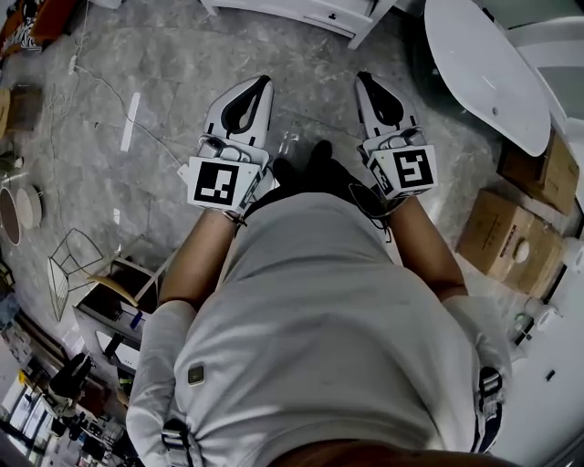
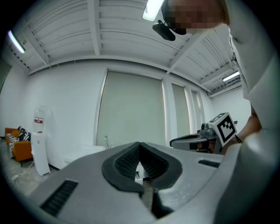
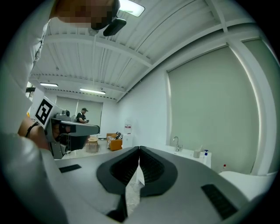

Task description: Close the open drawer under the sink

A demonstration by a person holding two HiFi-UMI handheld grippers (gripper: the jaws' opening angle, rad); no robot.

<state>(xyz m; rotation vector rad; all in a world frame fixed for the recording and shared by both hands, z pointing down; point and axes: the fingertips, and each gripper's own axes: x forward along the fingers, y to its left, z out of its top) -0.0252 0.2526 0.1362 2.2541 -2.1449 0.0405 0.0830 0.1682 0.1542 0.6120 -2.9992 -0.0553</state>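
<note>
A grey stone floor (image 1: 164, 100) fills the head view, and the person's pale shirt (image 1: 319, 319) covers its lower half. A white tub (image 1: 488, 77) lies at the upper right, with two cardboard boxes (image 1: 506, 237) below it. The white drawer (image 1: 310, 14), with its small handle, shows at the top edge, ahead of both grippers and well apart from them. How far it stands out I cannot tell. The left gripper (image 1: 264, 82) and right gripper (image 1: 362, 78) are held level, side by side. Both are clenched tip to tip with nothing between the jaws. In the right gripper view the sink (image 3: 188, 153) carries a tap (image 3: 176, 142).
</note>
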